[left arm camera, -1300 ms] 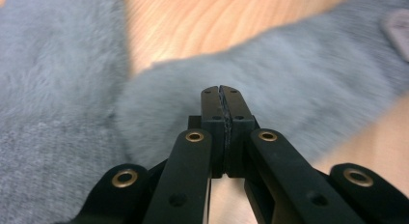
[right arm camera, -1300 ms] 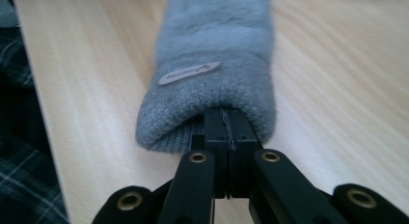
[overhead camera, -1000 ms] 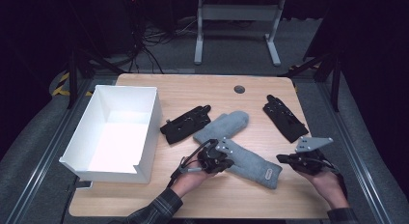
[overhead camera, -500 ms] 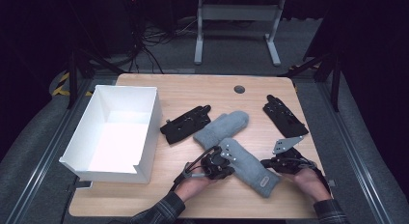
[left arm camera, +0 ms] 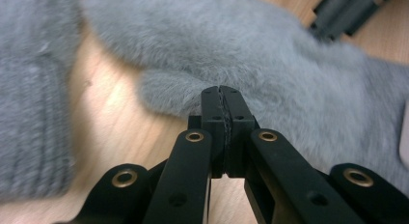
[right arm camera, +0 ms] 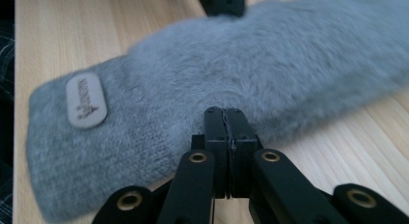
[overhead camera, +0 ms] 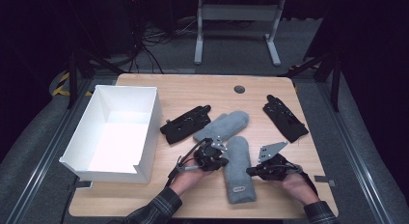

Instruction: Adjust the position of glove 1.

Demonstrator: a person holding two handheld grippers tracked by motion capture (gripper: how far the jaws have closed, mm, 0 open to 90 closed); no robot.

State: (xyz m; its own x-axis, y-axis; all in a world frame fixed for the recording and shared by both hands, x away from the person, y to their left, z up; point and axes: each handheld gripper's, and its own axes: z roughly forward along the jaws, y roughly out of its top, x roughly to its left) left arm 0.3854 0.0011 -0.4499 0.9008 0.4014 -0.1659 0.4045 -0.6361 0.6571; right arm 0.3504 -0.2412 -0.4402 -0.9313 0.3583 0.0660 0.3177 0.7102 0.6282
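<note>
On the bench, a grey mitten (overhead camera: pixel 238 168) lies between both tongs, left (overhead camera: pixel 215 158) and right (overhead camera: pixel 252 171), each closed on nothing, tips at its fur. Beside them, a white box (overhead camera: pixel 150 122) holds nothing.

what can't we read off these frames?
- Left gripper view: closed jaw tips hide whether they touch the grey mitten's thumb.
- Right gripper view: other grey mitten's label text blurred.
- High view: white box near wall hides its floor edge.

We see a small oval grey patch (right arm camera: pixel 86 99) on the cuff of the fluffy grey mitten (right arm camera: pixel 231 74); its embossed lettering stays too blurred to read.
</note>
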